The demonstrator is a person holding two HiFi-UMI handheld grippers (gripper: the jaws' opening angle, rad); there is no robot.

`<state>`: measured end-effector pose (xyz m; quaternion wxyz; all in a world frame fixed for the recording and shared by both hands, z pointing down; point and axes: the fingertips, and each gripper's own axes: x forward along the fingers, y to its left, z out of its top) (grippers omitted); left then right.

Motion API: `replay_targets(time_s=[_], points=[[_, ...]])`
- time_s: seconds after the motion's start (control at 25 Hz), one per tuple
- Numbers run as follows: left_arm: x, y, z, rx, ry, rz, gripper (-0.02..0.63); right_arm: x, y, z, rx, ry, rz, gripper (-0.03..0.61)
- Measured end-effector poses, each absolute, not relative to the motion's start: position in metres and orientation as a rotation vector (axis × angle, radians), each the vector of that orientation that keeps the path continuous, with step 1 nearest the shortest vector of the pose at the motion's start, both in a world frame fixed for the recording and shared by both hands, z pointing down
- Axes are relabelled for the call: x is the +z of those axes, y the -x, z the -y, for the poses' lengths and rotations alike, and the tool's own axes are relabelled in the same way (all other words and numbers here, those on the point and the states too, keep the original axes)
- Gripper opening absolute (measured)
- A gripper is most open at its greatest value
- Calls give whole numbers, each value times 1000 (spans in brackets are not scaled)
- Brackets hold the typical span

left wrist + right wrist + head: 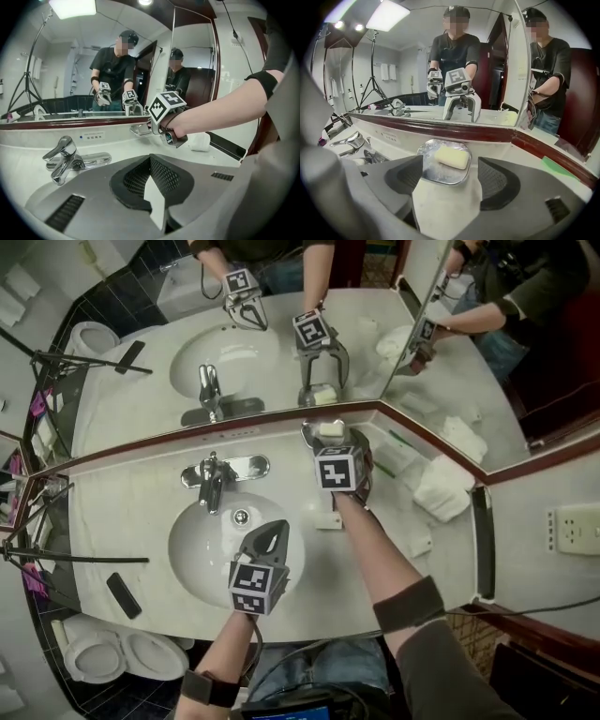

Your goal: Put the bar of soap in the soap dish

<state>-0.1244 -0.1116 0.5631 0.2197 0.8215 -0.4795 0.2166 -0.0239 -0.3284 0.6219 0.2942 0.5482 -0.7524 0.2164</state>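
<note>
A pale yellow bar of soap (451,158) lies in the shiny metal soap dish (433,176) by the mirror's base. In the head view the soap (330,428) and the dish (307,435) sit just beyond my right gripper (328,442). That gripper (447,180) is open, its pads standing apart on either side of the dish and touching nothing. My left gripper (274,531) hovers over the sink basin (202,554), shut and empty. The left gripper (152,174) looks toward the right one (165,123) and the dish (138,129).
A chrome faucet (214,476) stands behind the basin. Folded white towels (442,489) and a small white packet (328,519) lie on the counter to the right. A black item (123,594) rests at the counter's left edge, with a toilet (122,654) below. Mirrors line the back.
</note>
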Motion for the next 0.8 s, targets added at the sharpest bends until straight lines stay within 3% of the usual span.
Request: replay_targets(time_s=[0.2,0.52,0.64,0.8], points=[[571,130,112,604,-2250,1335,2,625,29,347,591,-1474,2015,392],[579,130,105,603,-2228,1331,2,632,28,354,610,-1448,1988,341],[580,132,105,606,-2222,1333,2,630,24,355,593,-1454,1987,275],[582,135,105,611,-2215,1338,2,629,24,355,557,-1422,2006,270]])
